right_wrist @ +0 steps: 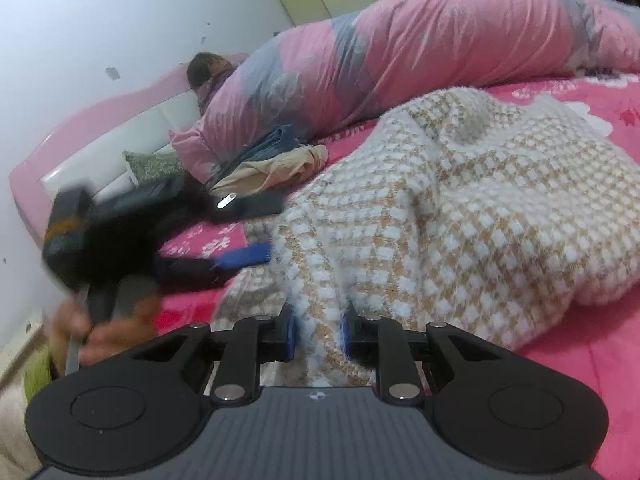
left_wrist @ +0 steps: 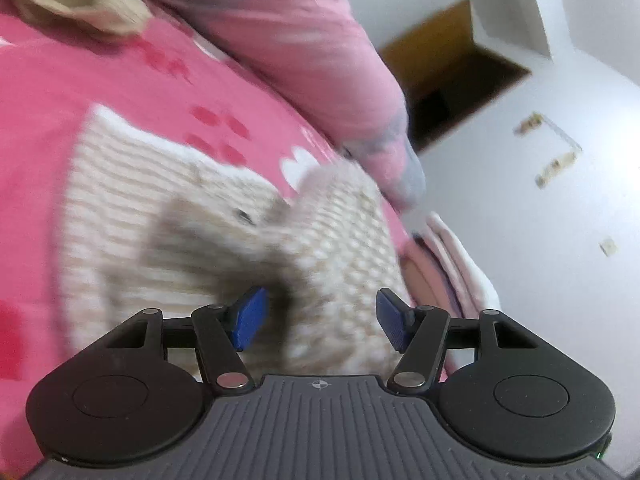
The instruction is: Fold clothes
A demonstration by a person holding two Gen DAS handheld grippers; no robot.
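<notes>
The right gripper (right_wrist: 319, 337) pinches a fold of the sweater (right_wrist: 460, 216) to drag it flat on the bed (right_wrist: 580, 368) — the left gripper (left_wrist: 320, 320) hangs open over it, gripping nothing.

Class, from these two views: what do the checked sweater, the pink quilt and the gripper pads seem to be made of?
Sweater: fuzzy knitted yarn, probably wool or acrylic; hairy halo, woven-looking white and tan checks.
Quilt: smooth, slightly glossy padded fabric, perhaps polyester or cotton; fine creases catch light.
Pads: blue, matt, ribbed, likely plastic or rubber.
</notes>
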